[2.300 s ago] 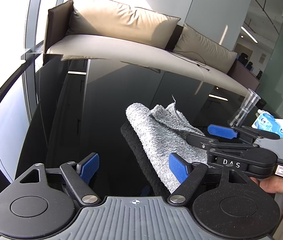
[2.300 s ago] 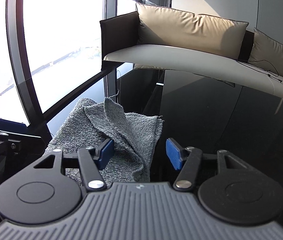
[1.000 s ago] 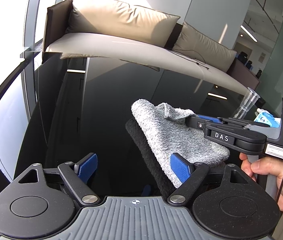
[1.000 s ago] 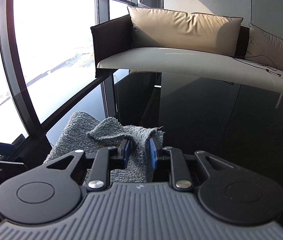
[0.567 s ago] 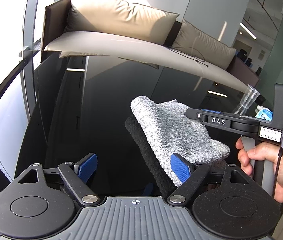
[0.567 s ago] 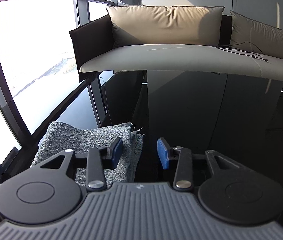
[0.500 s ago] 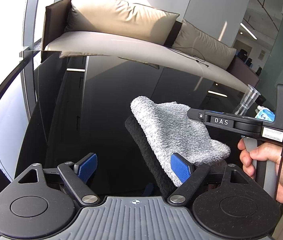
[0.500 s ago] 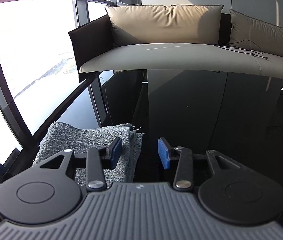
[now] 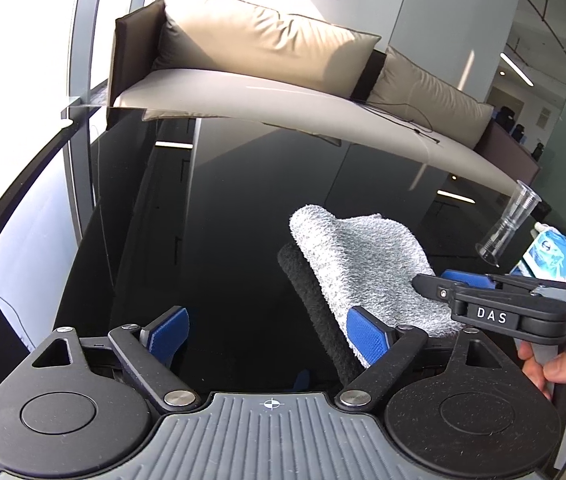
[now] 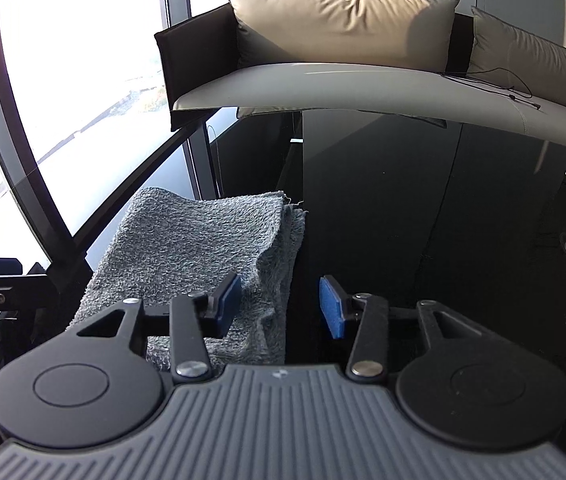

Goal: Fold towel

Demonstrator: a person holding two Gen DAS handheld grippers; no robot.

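Lying folded on the shiny black table, the grey towel now looks flat and neat. A little while ago it was a bumpy heap with one corner sticking up, and the right gripper was pinched shut on that corner. Now its two blue pads sit wide apart with nothing between them. Its left pad hangs over the near right edge of the towel, and the other pad is over bare table. This gripper has also dropped lower and pulled back toward the near end of the towel since half a second ago.

The left gripper is wide open and holds nothing, the same as before. Its right pad is just beside the towel's near edge. A clear plastic cup stands far off to the right, near a blue packet.
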